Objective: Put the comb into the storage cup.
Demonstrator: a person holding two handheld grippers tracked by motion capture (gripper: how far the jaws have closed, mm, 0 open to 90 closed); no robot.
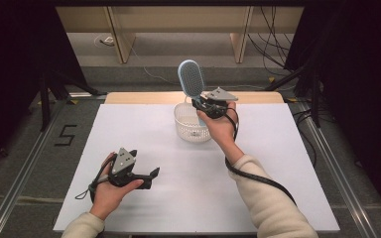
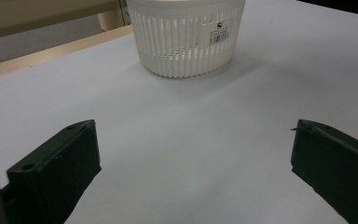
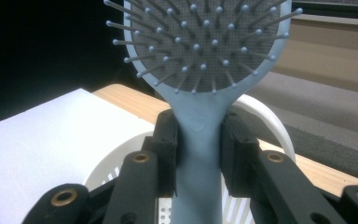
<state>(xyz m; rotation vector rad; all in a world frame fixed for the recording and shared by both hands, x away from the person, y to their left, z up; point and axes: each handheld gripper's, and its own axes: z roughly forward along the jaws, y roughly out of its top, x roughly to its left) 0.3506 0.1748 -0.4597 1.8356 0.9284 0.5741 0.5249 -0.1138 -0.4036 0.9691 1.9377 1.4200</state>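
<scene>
One hairbrush (image 1: 191, 78), one white basket (image 1: 186, 128), two grippers: left gripper (image 1: 151, 177), right gripper (image 1: 199, 103).

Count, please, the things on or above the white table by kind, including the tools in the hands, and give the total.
Hairbrush, light blue: 1, clamped by its handle in the right hand-held gripper
Basket, white slatted plastic: 1
Hand-held gripper: 2, the left hand-held gripper with open jaws, the right hand-held gripper above the basket
Total: 4
</scene>
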